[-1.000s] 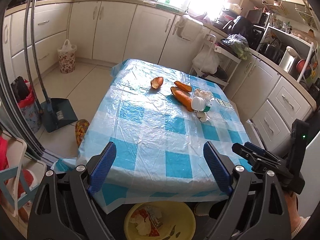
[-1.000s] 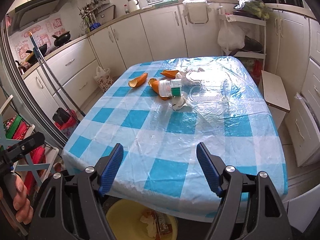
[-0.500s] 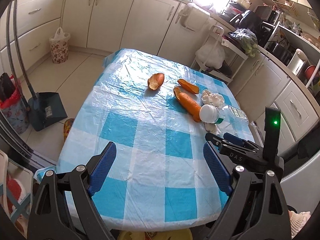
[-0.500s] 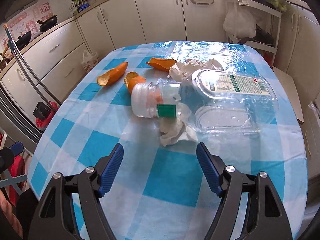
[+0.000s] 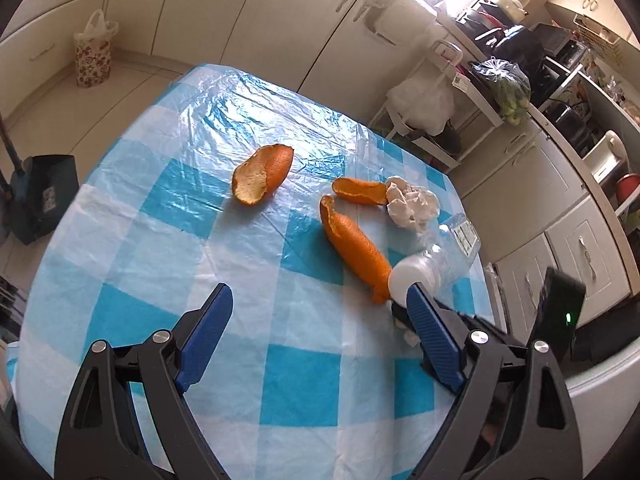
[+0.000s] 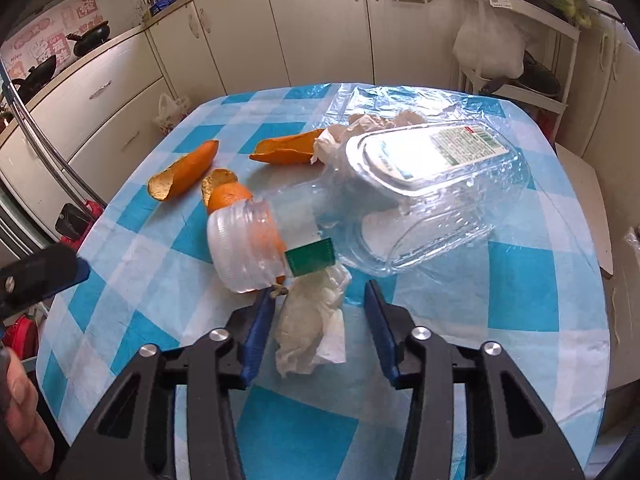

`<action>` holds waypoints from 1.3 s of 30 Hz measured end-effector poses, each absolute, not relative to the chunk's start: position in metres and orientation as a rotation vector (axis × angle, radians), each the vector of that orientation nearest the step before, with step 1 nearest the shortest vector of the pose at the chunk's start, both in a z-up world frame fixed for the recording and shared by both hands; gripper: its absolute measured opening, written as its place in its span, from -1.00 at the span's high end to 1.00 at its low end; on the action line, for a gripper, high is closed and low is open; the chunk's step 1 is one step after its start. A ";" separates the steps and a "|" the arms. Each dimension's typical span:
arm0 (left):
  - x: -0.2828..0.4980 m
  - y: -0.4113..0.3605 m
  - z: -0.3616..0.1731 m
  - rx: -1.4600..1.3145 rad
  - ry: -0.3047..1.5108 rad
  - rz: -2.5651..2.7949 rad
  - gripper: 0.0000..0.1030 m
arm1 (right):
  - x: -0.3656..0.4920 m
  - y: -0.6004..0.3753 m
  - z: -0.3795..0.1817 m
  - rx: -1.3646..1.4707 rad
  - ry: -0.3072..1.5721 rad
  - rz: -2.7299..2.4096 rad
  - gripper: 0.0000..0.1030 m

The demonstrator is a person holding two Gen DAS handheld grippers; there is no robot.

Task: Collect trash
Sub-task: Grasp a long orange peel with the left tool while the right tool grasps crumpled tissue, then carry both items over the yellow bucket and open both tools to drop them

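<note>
Right gripper [image 6: 316,320] closing round the tissue [image 6: 310,330]
Pads not yet touching it; beside the bottle [image 6: 360,216]. Left gripper [image 5: 320,324] gapes empty.

Crumpled tissue [image 6: 310,322] beside toppled, seemingly empty bottle [image 6: 384,204]

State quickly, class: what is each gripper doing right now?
Left gripper: open, holding nothing, above the table.
Right gripper: jaws closing around the crumpled tissue, not yet pressing on it.
</note>
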State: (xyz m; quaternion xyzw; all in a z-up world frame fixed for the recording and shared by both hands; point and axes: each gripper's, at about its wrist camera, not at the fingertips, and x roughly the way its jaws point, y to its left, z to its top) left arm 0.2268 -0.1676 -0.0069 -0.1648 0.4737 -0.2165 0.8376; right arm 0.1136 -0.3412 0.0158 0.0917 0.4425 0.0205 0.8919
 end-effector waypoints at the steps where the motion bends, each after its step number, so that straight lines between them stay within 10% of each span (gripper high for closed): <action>1: 0.236 -0.175 -0.011 -0.371 1.019 -0.454 -0.65 | 0.112 -0.339 0.016 0.183 0.924 0.051 0.35; 10: 0.281 -0.227 -0.036 -0.366 1.100 -0.375 -0.60 | 0.094 -0.346 0.016 0.233 0.939 0.130 0.55; 14: 0.289 -0.239 -0.042 -0.339 1.134 -0.420 0.30 | 0.089 -0.347 0.016 0.257 0.942 0.152 0.56; 19: 0.275 -0.233 -0.041 -0.287 1.125 -0.467 0.59 | 0.082 -0.341 0.018 0.282 0.954 0.186 0.57; 34: 0.211 -0.128 -0.011 -0.040 1.135 -0.463 0.68 | 0.035 -0.327 0.031 0.422 0.958 0.262 0.60; 39: 0.183 -0.136 -0.018 0.077 1.094 -0.419 0.30 | 0.016 -0.315 0.029 0.400 0.963 0.254 0.60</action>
